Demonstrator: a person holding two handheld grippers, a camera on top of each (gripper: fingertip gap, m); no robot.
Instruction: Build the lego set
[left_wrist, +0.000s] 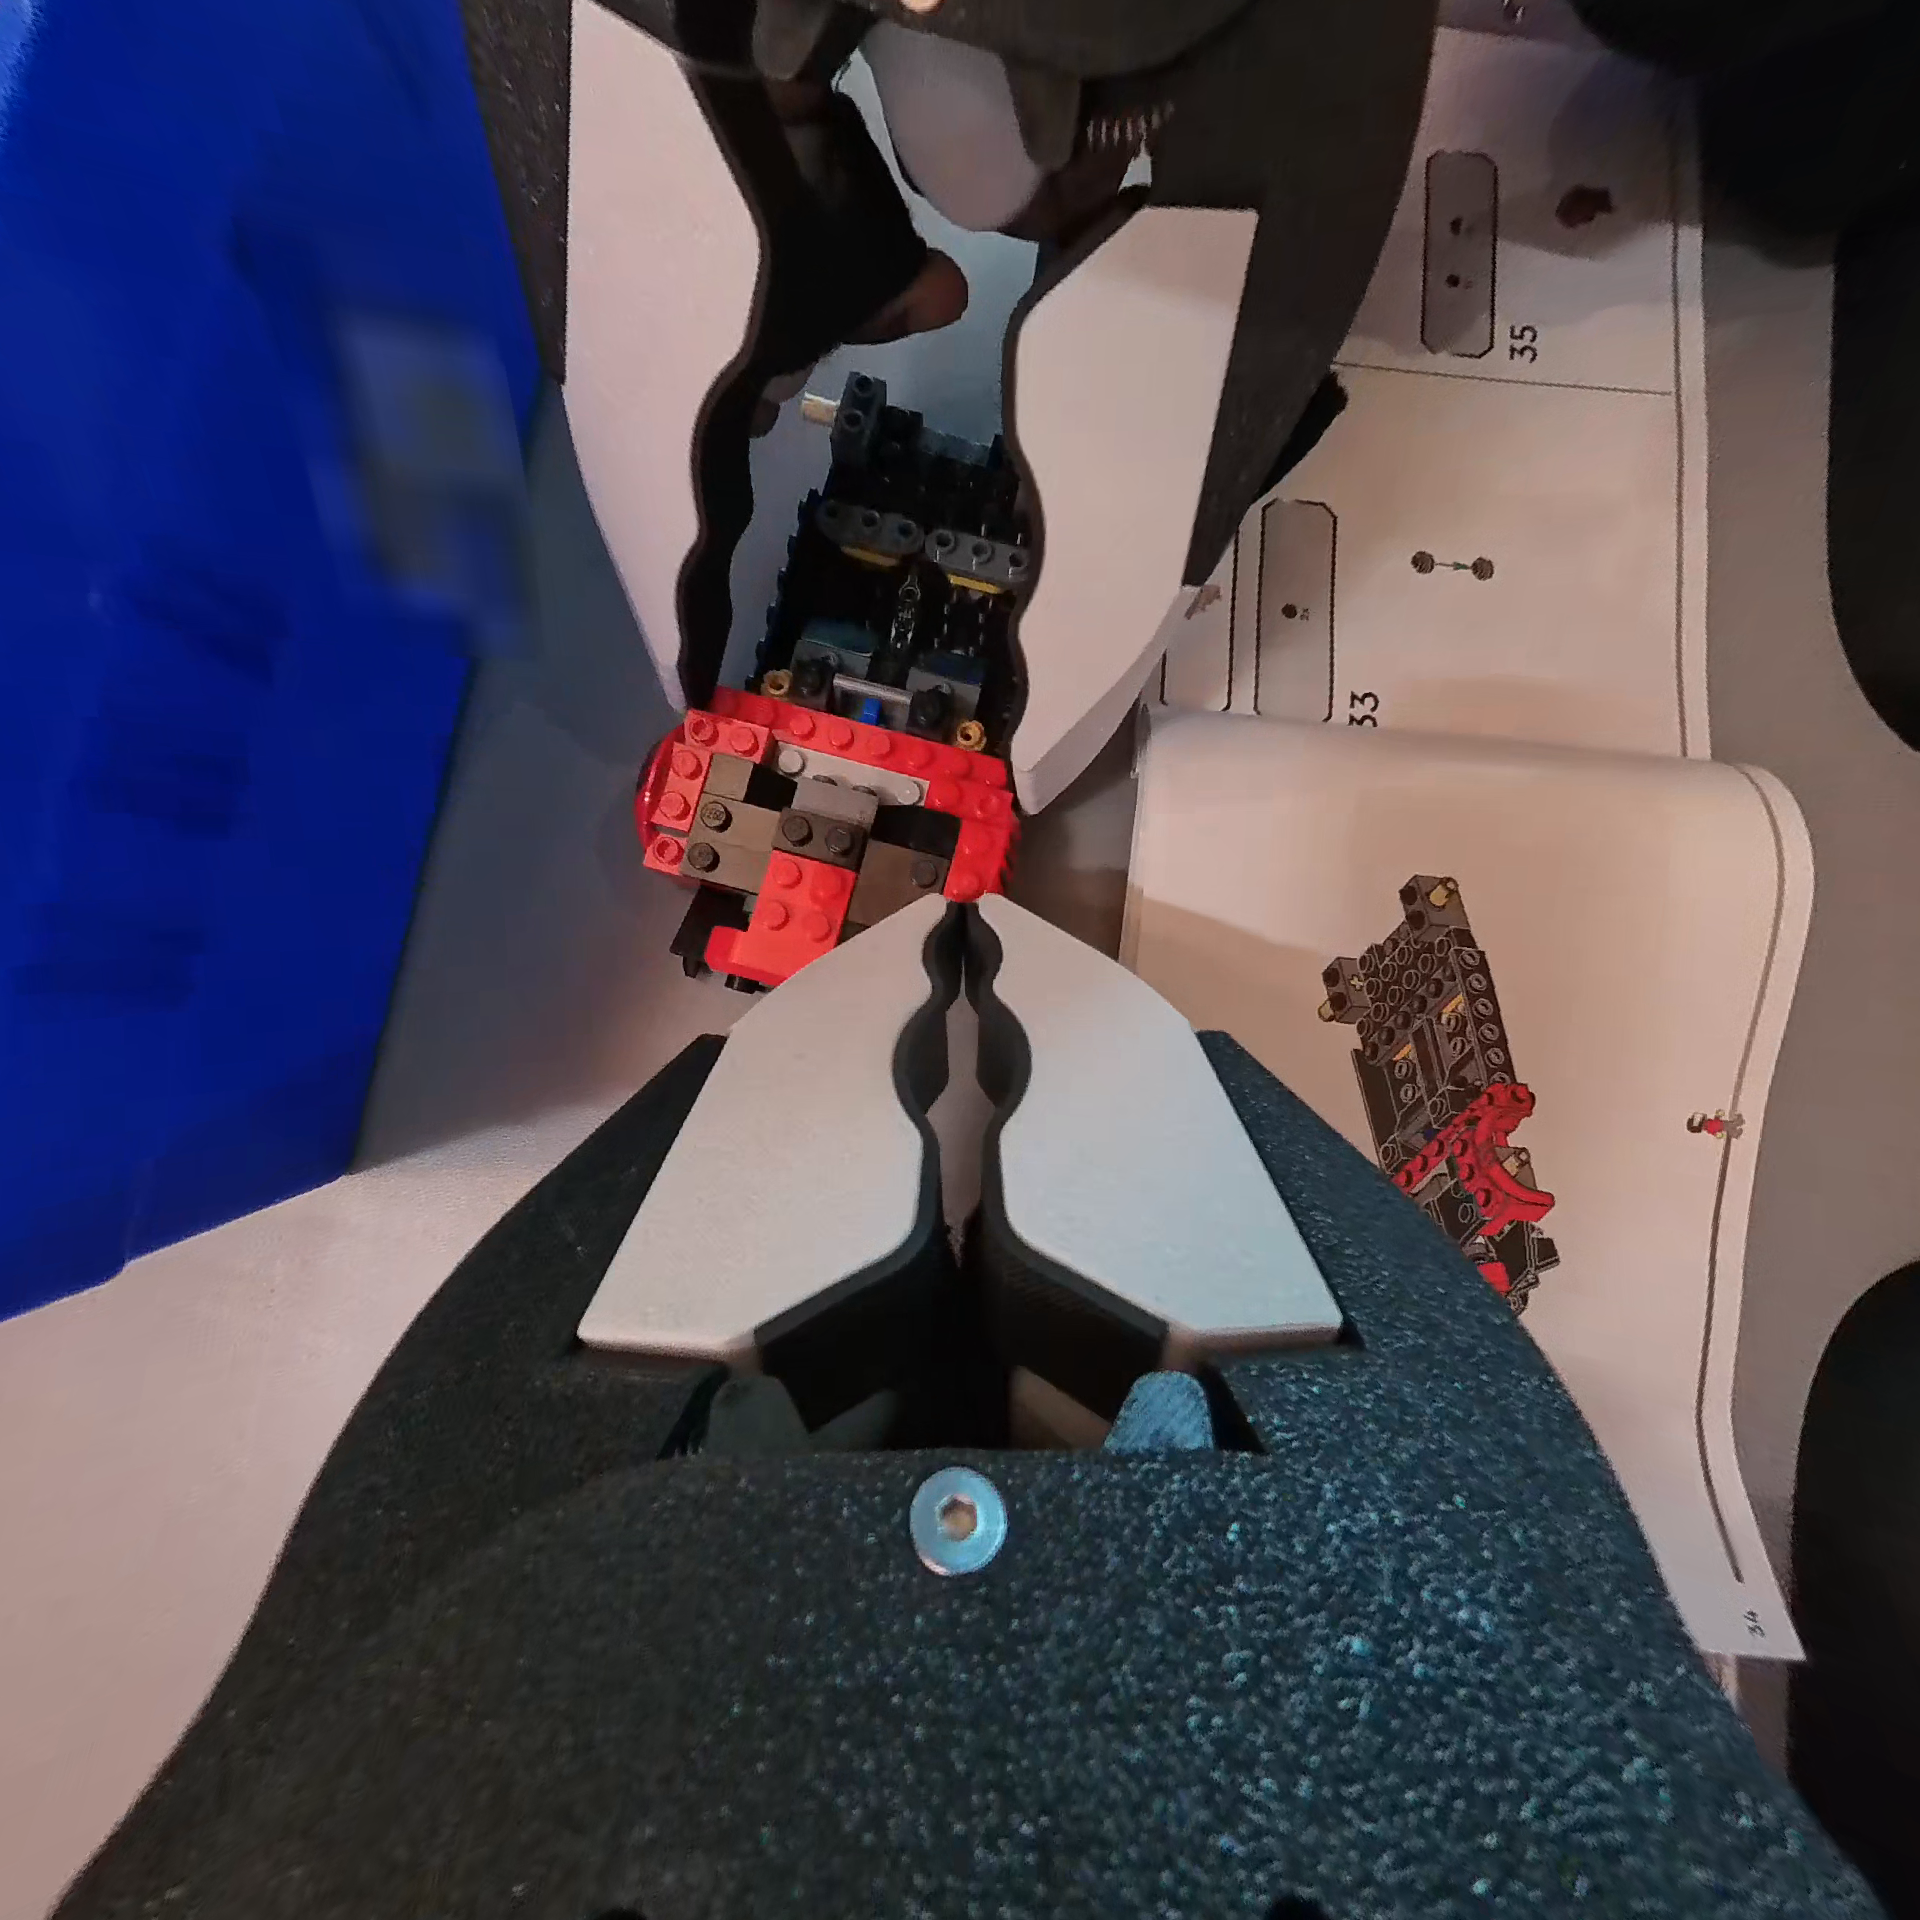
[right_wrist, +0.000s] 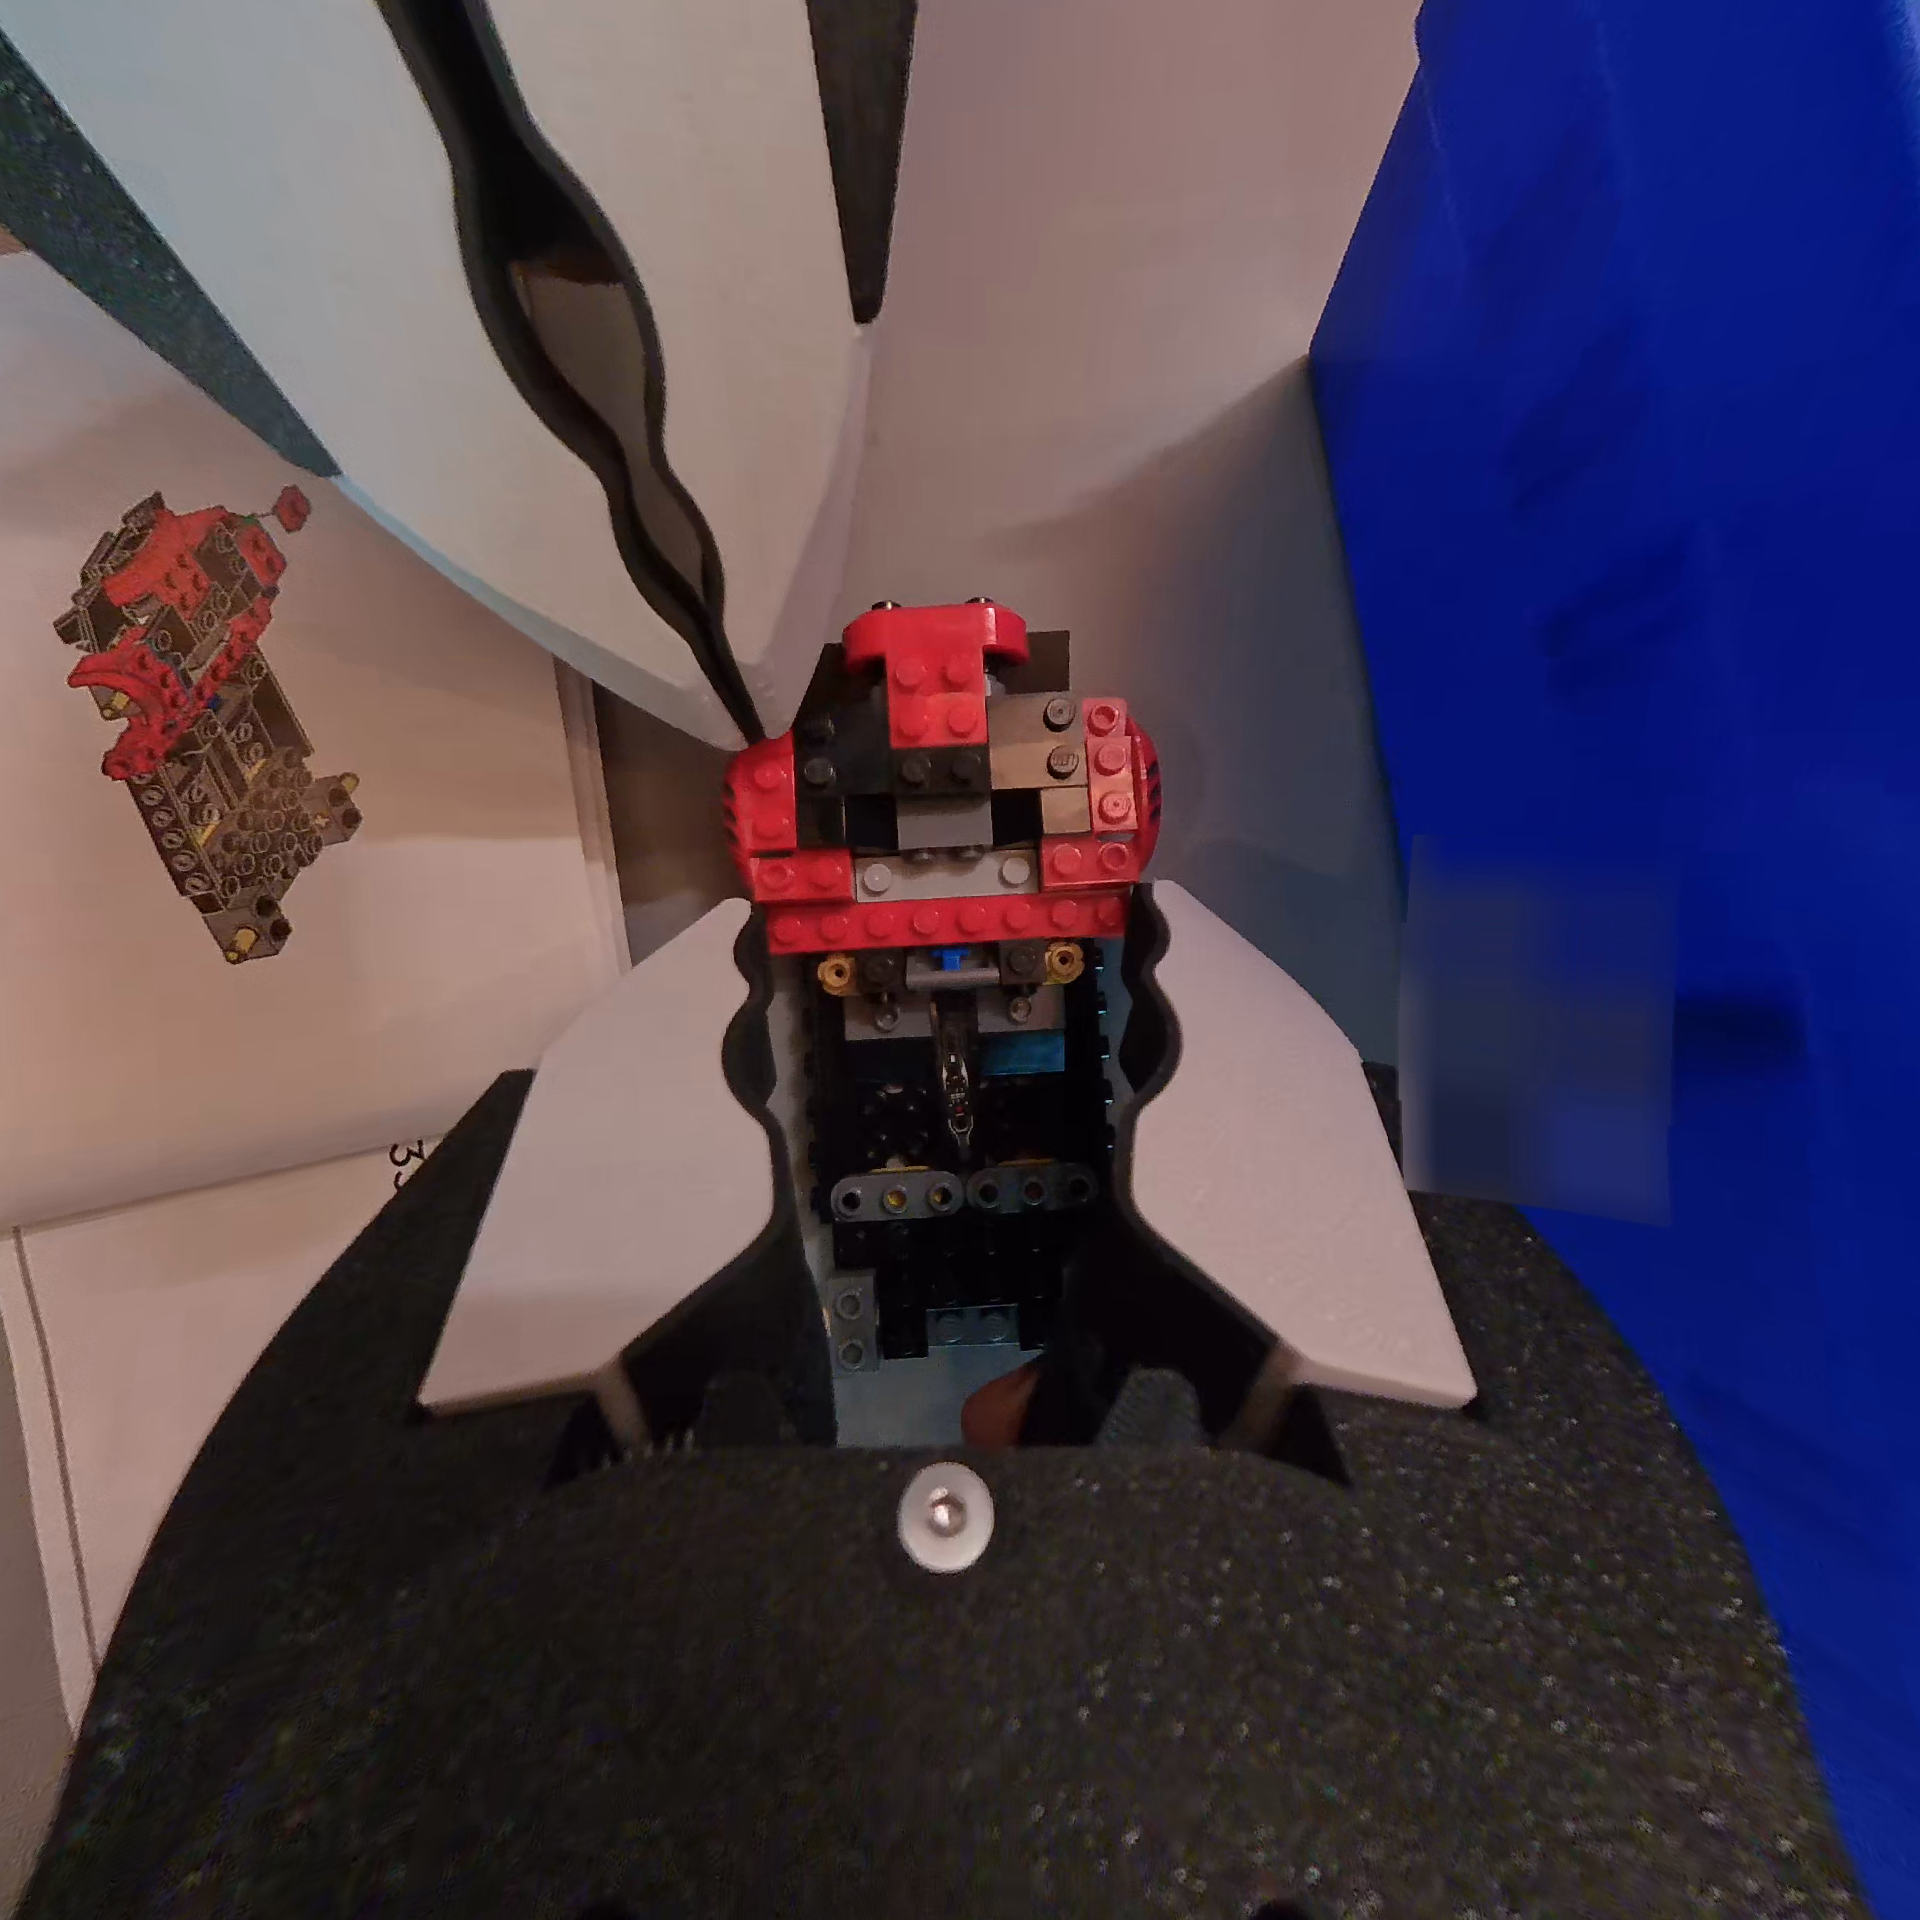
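Note:
A half-built lego car (left_wrist: 800, 894), with a black chassis and a red front, lies on the white table. My right gripper (right_wrist: 940, 914) is shut on the car (right_wrist: 935, 727), one finger on each side of the black chassis behind the red band. In the left wrist view the right gripper (left_wrist: 862, 748) reaches in from the top. My left gripper (left_wrist: 961, 912) is shut, its tips touching the red wheel arch at the car's front corner. It comes in from the top left in the right wrist view (right_wrist: 740, 727). I see no loose piece between its tips.
An open instruction booklet (left_wrist: 1455, 935) lies beside the car, also showing in the right wrist view (right_wrist: 260, 883). A blue bin (left_wrist: 208, 623) stands close on the car's other side, also showing in the right wrist view (right_wrist: 1662, 623). A person's fingertip (left_wrist: 925, 301) shows behind the right gripper. Some 4 cm of space lies between my two pairs of fingers.

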